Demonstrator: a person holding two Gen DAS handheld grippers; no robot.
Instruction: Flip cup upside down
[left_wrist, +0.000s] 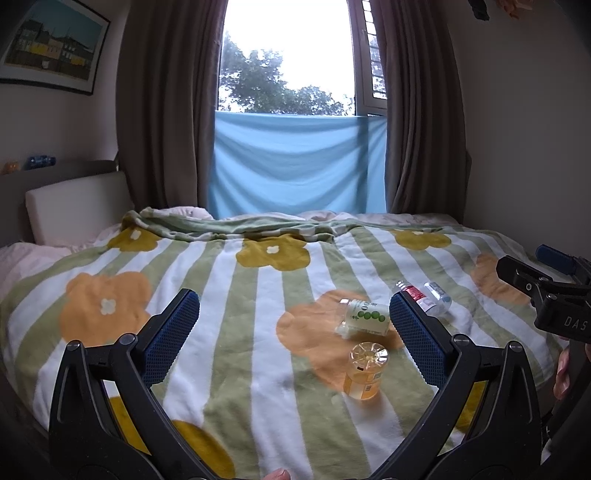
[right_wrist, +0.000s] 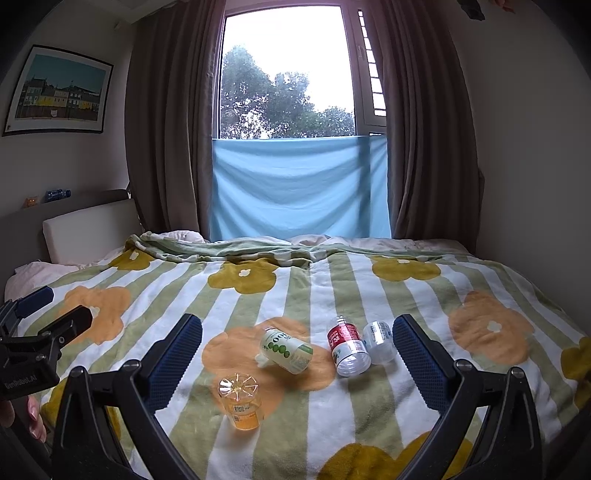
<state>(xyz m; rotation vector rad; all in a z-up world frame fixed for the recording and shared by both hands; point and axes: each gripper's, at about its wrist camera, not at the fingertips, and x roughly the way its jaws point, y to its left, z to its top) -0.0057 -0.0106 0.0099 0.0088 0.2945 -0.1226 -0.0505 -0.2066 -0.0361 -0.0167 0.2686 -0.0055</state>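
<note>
We hold both tongs wide apart and empty above the near edge of the bed (right_wrist: 406, 295), the left tongs (left_wrist: 293, 317) and the right tongs (right_wrist: 297, 339) each hanging clear of the blanket with nothing between the blue pads. The orange cup (right_wrist: 240, 404) stands near the near edge, roughly midway along it, on a peach flower of the striped blanket; its ribbed base faces up and its wider end seems to rest on the cloth, so we judge it already stands inverted, which would explain why we keep off it. Three bottles lie on their sides a little farther in: the green-dotted bottle (right_wrist: 286, 349) just behind the cup, then the red-labelled bottle (right_wrist: 347, 347) touching or nearly touching the clear bottle (right_wrist: 380, 341) toward the right edge. They probably lie flat because the soft blanket gives tall things poor footing. The cup, short and broad at the bottom, sits steadily there.
</note>
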